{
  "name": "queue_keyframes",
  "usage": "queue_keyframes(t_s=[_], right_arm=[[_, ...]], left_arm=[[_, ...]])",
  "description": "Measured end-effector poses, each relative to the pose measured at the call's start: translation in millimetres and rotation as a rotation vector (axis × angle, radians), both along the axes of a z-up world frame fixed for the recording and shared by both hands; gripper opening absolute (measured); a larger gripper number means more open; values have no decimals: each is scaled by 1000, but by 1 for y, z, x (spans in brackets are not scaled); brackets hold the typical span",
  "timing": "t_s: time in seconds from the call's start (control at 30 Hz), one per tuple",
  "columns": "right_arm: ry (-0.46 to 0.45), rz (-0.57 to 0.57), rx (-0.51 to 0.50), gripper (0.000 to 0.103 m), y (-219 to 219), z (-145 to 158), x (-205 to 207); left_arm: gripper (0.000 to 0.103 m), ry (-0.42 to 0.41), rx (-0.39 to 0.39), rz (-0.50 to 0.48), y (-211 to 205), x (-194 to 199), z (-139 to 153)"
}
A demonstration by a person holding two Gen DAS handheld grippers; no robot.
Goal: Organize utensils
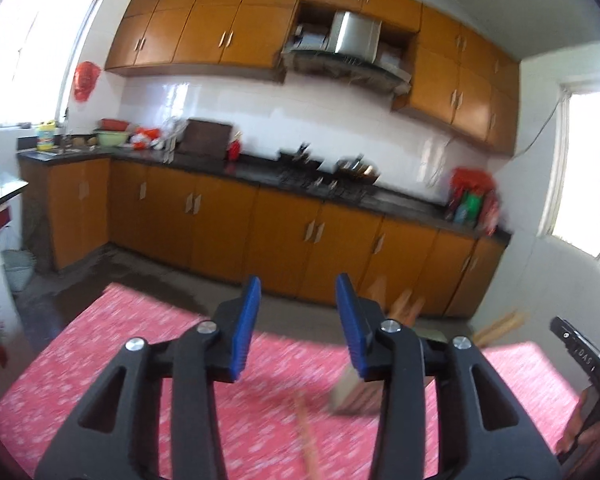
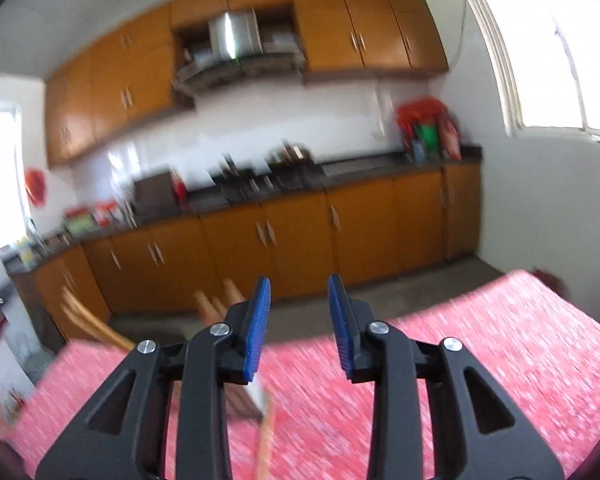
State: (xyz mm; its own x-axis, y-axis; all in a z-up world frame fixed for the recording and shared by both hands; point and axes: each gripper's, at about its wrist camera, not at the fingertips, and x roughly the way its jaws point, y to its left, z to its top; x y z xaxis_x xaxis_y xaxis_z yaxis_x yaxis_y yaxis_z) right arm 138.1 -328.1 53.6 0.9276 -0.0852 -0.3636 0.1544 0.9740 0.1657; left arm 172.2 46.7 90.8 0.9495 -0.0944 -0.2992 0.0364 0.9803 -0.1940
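Tabletop point(image 1: 120, 344): one, under a pink patterned cloth, filling the lower half of both views. Everything is motion-blurred, so small detail is unreliable.

Grippers: two. The left gripper point(image 1: 298, 300) sits at lower centre of the left view; its jaws stand apart with nothing between them. The right gripper point(image 2: 299, 300) sits at lower centre of the right view; jaws likewise apart and empty. The right gripper's black body also shows at the right edge of the left view, held by a hand point(image 1: 584, 428).

Utensils holder point(image 1: 354, 396): one blurred box-like thing with wooden contents, lying on the cloth in the lower centre-right of the left view, partly behind the left gripper. What it is exactly cannot be told.

Wooden stick point(image 1: 306, 432): one pale, thin piece on the cloth at bottom centre of the left view, just beside the holder; it appears again at bottom centre of the right view point(image 2: 266, 436). Probably a chopstick or spoon handle. Count beyond one cannot be confirmed.

Chair back point(image 2: 88, 324): one, wooden, at the left of the right view, beyond the tabletop edge.

Judgement on step: the approach, with nothing yet gripped. The next move calls for bringing one gripper down over the stick, jaws straddling its width, and closing; the other could steady the holder.
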Motion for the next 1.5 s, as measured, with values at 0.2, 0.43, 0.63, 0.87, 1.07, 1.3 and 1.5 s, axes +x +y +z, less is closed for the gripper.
queue_keyframes(t_s=[0.2,0.43,0.63,0.87,1.07,1.3,1.5], right_arm=[[349,133,82,31,21,-112,13],[474,262,112,31,71,-160,15],[486,245,6,8,88,-175,17],[491,141,76,8,54,-173,21],[483,145,48,8,51,-172,19],[482,123,-2,8,48,-172,40],[489,74,-20,8,35,-170,74]], left_arm=[[42,253,62,-28,4,10,-91],[42,438,21,-145,-27,12,-156],[42,500,63,-173,-53,14,-179],[35,548,154,-180,-79,15,-197],[9,559,217,-130,-83,26,-203],[9,575,218,-28,-40,63,-203],[15,570,202,5,-11,85,-201]])
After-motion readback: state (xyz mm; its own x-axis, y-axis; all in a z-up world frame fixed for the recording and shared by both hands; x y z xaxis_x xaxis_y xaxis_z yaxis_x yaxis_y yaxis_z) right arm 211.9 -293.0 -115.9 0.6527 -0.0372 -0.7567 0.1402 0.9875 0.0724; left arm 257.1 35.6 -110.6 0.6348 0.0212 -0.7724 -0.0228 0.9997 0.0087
